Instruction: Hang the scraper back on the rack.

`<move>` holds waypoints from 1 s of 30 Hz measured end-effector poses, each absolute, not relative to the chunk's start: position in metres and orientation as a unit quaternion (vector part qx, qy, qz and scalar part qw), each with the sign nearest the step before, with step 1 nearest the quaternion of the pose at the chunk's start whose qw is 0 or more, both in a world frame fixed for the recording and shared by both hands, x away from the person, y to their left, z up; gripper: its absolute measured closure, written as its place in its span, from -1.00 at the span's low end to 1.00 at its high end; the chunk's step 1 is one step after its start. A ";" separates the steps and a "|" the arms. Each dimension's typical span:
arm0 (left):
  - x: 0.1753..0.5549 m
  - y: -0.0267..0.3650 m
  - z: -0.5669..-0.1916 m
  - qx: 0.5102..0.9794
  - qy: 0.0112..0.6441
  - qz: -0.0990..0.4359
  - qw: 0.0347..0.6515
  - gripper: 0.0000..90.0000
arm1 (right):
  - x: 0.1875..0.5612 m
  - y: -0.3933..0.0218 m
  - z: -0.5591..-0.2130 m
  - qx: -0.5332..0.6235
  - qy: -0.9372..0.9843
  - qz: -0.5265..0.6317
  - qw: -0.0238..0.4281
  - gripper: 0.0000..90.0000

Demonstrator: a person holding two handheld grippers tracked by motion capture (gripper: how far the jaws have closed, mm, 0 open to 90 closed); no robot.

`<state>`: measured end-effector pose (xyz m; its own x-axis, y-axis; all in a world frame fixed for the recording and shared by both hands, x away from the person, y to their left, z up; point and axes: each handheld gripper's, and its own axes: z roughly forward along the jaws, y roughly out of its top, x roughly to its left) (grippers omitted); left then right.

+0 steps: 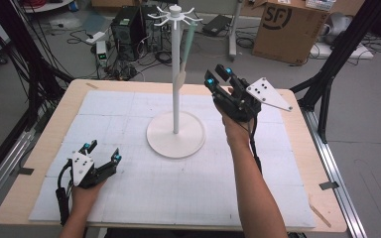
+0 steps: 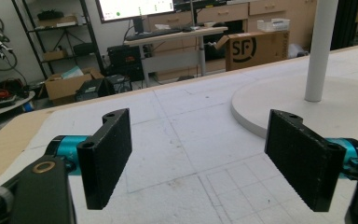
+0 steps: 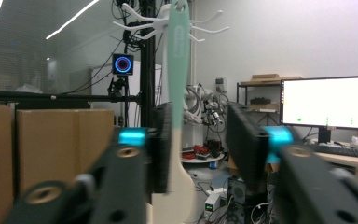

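A white hook stand (image 1: 176,74) rises from a round base (image 1: 175,135) at the middle of the table. A spatula (image 1: 187,49) with a mint-green handle and a cream blade hangs from one of its top hooks. My right gripper (image 1: 217,75) is raised beside it, to the right of the pole. In the right gripper view the spatula (image 3: 178,70) hangs between the jaws of the right gripper (image 3: 200,144), close against the left pad, with a clear gap to the right pad. My left gripper (image 1: 103,151) rests low at the near left, open and empty (image 2: 198,154), facing the base (image 2: 279,102).
A white gridded mat (image 1: 129,198) covers the wooden table (image 1: 10,208). Beyond the far edge stand a cardboard box (image 1: 287,27), a computer tower (image 1: 127,25) and floor cables. Black frame legs (image 1: 327,84) flank the table on both sides.
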<state>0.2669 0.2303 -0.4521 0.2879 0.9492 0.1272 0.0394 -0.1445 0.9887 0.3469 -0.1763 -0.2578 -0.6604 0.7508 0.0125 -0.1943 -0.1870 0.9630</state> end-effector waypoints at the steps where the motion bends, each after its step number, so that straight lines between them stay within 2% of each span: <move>1: 0.267 0.230 -0.452 0.615 0.402 0.441 0.516 -0.48 | 0.347 -0.177 -0.258 0.254 0.548 0.728 0.324 0.13; 4: 0.267 0.230 -0.452 0.615 0.402 0.440 0.516 -0.48 | 0.347 -0.178 -0.258 0.257 0.547 0.729 0.323 -0.10; 8: 0.267 0.230 -0.452 0.615 0.401 0.440 0.517 -0.48 | 0.344 -0.180 -0.260 0.257 0.550 0.722 0.331 -0.28; 14: 0.267 0.230 -0.452 0.616 0.400 0.442 0.515 -0.48 | 0.332 -0.194 -0.274 0.262 0.555 0.710 0.346 -0.28; 30: 0.267 0.230 -0.452 0.614 0.402 0.441 0.516 -0.48 | 0.286 -0.260 -0.337 0.333 0.534 0.685 0.368 -0.33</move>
<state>0.2669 0.2301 -0.4522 0.2875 0.9495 0.1256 0.0391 -0.1427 0.9890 0.2862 -0.2604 -0.3374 -0.5082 0.8590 0.0620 -0.1483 -0.1582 0.9762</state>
